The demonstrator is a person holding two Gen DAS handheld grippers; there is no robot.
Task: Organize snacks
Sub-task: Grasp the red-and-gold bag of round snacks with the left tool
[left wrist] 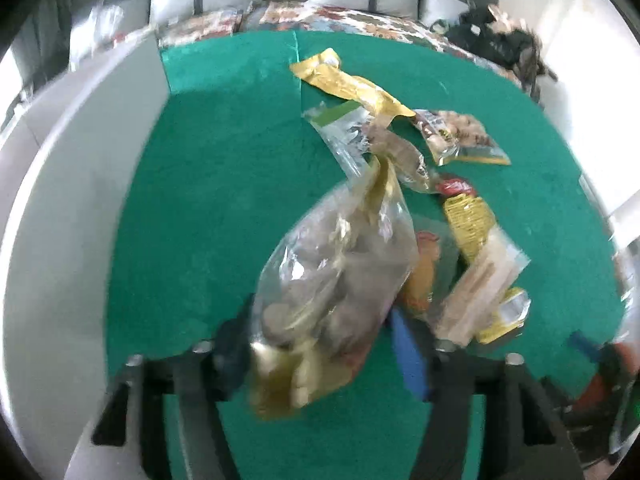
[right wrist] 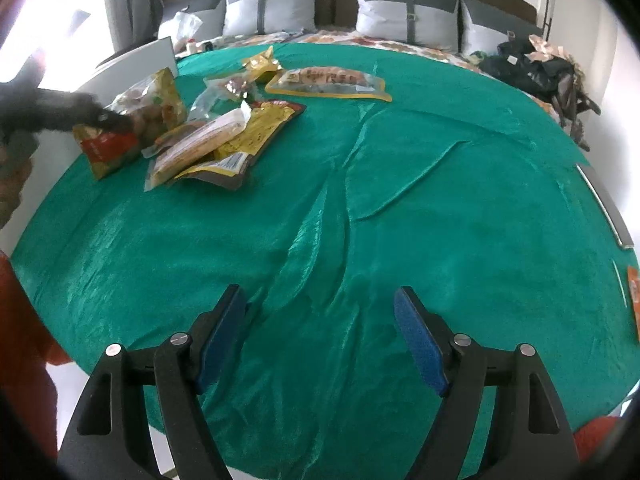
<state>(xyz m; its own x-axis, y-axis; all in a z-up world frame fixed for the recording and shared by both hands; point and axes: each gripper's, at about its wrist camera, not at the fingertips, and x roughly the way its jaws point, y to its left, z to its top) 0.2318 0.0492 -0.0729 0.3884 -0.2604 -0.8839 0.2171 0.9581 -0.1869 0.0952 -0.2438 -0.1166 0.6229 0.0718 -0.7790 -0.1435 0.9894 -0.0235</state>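
Note:
My left gripper (left wrist: 324, 344) holds a clear bag of round brown snacks (left wrist: 336, 280) with a yellow and red base, blurred by motion, above the green cloth (left wrist: 224, 184). The same bag (right wrist: 136, 120) shows at the far left of the right wrist view, gripped by the left gripper (right wrist: 100, 118). Beyond it lies a loose pile: a long yellow pack (left wrist: 348, 82), a clear pack (left wrist: 360, 140), a nut pack (left wrist: 460, 136), a yellow noodle pack (left wrist: 472, 220). My right gripper (right wrist: 320, 332) is open and empty over bare cloth, far from the pile (right wrist: 224, 140).
A white panel (left wrist: 80, 200) stands along the left edge of the cloth. A flat orange snack pack (right wrist: 328, 82) lies apart at the back. Pillows (right wrist: 404, 12) and a dark heap of clothes (right wrist: 536, 68) sit behind the cloth.

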